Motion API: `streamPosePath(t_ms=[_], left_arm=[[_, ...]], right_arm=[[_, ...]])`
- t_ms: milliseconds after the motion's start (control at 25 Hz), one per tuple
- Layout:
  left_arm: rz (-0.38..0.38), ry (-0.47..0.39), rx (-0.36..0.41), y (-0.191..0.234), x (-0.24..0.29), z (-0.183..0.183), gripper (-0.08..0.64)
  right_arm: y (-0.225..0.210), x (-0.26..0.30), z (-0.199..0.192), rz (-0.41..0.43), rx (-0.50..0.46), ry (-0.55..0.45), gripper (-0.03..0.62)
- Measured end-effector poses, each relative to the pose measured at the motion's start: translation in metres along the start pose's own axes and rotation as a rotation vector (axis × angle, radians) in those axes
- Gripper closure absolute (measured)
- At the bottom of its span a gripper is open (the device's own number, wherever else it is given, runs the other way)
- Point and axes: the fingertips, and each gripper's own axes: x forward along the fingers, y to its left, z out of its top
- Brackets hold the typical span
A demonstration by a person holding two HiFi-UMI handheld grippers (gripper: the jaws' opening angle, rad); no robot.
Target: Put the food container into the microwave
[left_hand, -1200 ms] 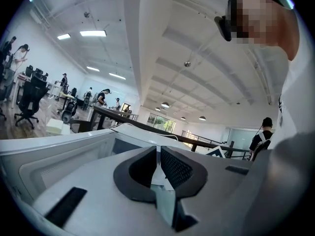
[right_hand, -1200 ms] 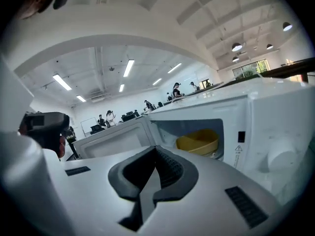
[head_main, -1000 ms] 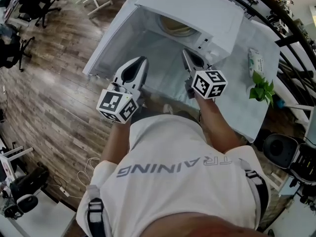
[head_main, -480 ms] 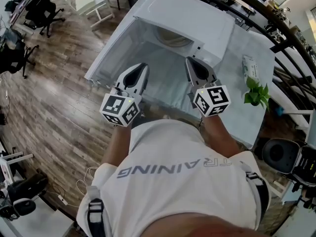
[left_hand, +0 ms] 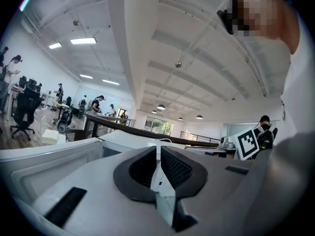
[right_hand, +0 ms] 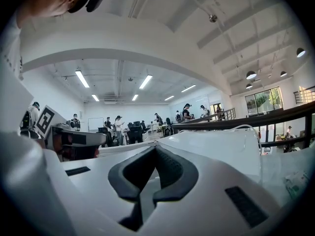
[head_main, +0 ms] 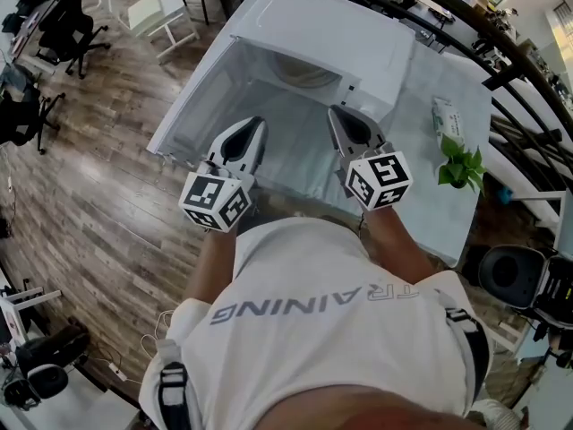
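Observation:
A white microwave (head_main: 354,34) stands on the table with its door (head_main: 201,88) swung open to the left. Inside the cavity a pale round shape (head_main: 306,73) shows, mostly hidden under the microwave's top; I cannot tell whether it is the food container. My left gripper (head_main: 254,124) is held near the person's chest, in front of the open door, shut with nothing in it. My right gripper (head_main: 335,115) is beside it, also shut and empty. The left gripper view shows its jaws (left_hand: 157,149) pressed together, and so does the right gripper view (right_hand: 156,150).
A pale cloth covers the table (head_main: 421,195). A small green plant (head_main: 461,164) and a white packet (head_main: 444,116) sit at the table's right. A dark railing (head_main: 501,70) runs behind. Wooden floor (head_main: 98,177) with chairs lies to the left.
Both grippers stayed shut. The right gripper has drifted slightly back toward the body. The head view has shifted, so less of the microwave's inside shows.

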Motion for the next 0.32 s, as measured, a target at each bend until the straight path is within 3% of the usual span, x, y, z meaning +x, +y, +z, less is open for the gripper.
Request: streamPosePath(t_ms=[320], left_arm=[[-0.009,-0.01,-0.025,0.0011,-0.0041,0.0007,0.506]], right_arm=[[0.0062,0.0028,-0.0045,0.011,-0.004,0.016,0.569]])
